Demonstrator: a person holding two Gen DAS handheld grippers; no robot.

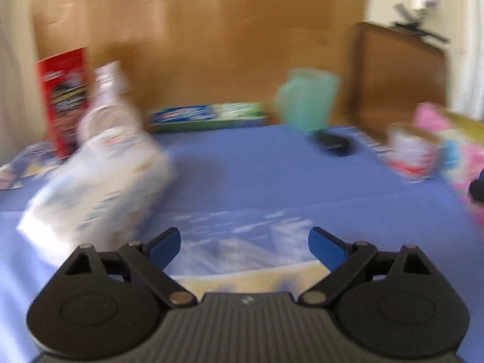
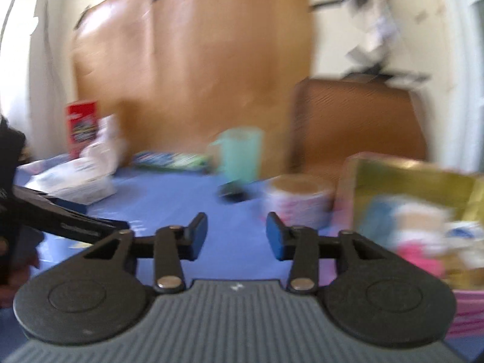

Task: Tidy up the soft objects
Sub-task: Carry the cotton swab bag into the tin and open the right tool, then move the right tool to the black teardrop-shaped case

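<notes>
White soft pack (image 1: 99, 178) (wipes or tissues, probably; too blurred to read) lies on the blue desk (image 1: 257, 175), left of the left tongs (image 1: 244, 243), which are spread wide and empty over a flat blue-white printed packet (image 1: 242, 242). Right tongs (image 2: 237, 233) are also parted, holding nothing. Risk: both views are motion-smeared, so a fast close could clip the pack's edge and shove it into the red box (image 1: 65, 99). Only the right view shows the gold-and-pink box (image 2: 414, 205) and paper roll (image 2: 298, 199) clearly.

Motion-blurred white soft pack (image 1: 99, 178), its print unreadable; pink box (image 2: 423, 217) cut off at right.
</notes>
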